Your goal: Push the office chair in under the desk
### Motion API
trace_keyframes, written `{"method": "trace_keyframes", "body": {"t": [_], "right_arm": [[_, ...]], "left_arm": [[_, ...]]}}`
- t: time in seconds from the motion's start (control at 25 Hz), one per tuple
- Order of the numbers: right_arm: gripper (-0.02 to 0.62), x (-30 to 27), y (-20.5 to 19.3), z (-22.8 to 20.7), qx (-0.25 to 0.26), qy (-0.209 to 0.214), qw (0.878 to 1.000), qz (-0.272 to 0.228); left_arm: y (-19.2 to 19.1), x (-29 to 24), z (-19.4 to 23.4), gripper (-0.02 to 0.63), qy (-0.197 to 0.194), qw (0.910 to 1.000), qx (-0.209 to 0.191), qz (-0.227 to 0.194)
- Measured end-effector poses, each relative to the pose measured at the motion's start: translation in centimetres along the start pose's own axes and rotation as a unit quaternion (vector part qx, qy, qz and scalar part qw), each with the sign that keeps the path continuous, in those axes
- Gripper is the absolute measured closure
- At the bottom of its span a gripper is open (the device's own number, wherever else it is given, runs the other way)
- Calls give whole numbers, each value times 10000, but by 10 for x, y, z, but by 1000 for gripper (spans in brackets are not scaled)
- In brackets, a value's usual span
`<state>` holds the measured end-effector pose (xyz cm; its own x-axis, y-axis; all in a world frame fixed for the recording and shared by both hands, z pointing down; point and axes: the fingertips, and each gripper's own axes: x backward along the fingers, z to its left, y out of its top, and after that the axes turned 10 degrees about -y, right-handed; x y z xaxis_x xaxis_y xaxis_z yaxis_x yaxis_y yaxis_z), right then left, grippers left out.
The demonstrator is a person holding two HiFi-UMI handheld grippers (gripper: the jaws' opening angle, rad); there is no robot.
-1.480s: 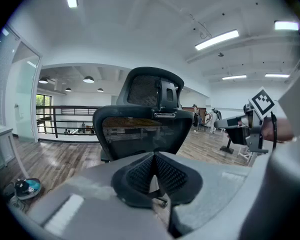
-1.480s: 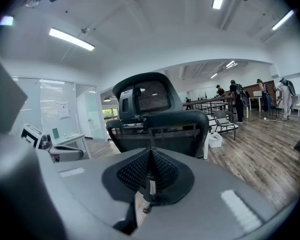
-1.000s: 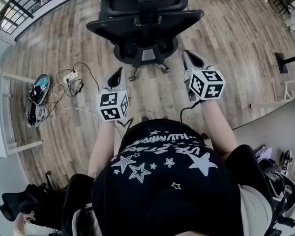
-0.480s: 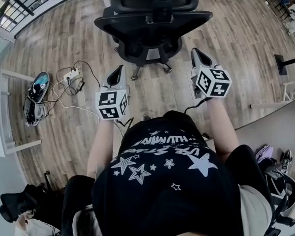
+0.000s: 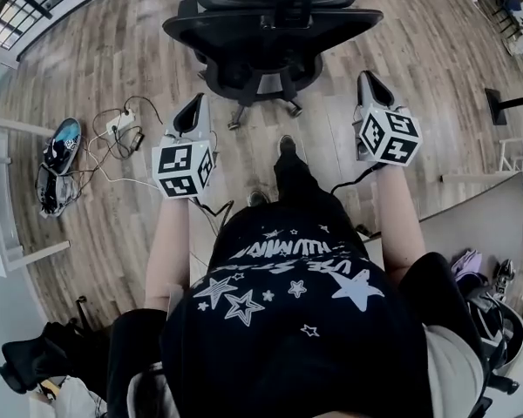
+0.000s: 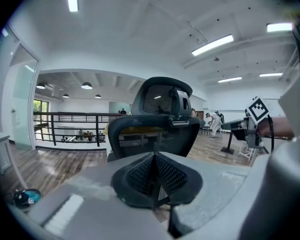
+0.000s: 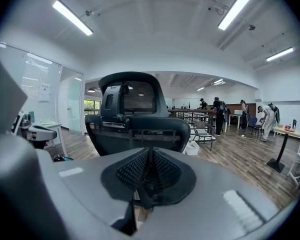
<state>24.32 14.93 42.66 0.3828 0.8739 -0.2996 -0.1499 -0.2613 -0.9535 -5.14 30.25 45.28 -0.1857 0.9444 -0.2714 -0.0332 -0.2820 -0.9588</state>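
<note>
A black office chair (image 5: 270,33) stands with its back to me on the wood floor; in the head view it is at top centre. My left gripper (image 5: 192,111) is held just short of the chair's left side, its jaws shut with nothing in them. My right gripper (image 5: 371,85) is near the chair's right side, clear of it. Its jaws have just been opening slightly, but the pads still look together and nothing is between them. The chair's back and headrest (image 6: 157,124) fill the middle of the left gripper view beyond that gripper (image 6: 155,176). The right gripper view shows the chair (image 7: 137,126) beyond the right gripper (image 7: 149,174).
Cables and a power strip (image 5: 122,133) lie on the floor at the left, beside a helmet (image 5: 59,142). A white table (image 5: 0,198) is at the far left and a grey tabletop (image 5: 479,225) at the right. My foot (image 5: 286,146) is stepped towards the chair.
I have stepped closer to the chair, one leg now forward. Both grippers have moved up towards the chair's sides and spread a little wider apart.
</note>
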Motion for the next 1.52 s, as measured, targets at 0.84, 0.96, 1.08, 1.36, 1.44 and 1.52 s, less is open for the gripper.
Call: {"method": "trace_keyframes", "body": {"t": [0.84,0.96,1.08,1.36,1.44,1.52], "right_arm": [[301,-111,39,-42,1476,-214,9881,-382],[253,-122,46,-41,2055,-373,9767,-502],[241,-129,54,-39,2606,-443,9624,-625],[252,-150,57,-25,3577,-372,9311,-611],[258,-155,57,-22,3840,-396,9202,-644],[262,-160,58,-19,4095,-449,9086,-685]], "left_arm": [[54,-70,48,449,676,9885,-1346,163],[60,-79,54,319,844,9780,-1889,245],[65,-85,61,238,1112,9642,-2389,282],[67,-111,85,233,1416,9287,-3327,825],[68,-118,93,233,1548,9188,-3508,940],[72,-124,101,235,1638,9126,-3619,970]]}}
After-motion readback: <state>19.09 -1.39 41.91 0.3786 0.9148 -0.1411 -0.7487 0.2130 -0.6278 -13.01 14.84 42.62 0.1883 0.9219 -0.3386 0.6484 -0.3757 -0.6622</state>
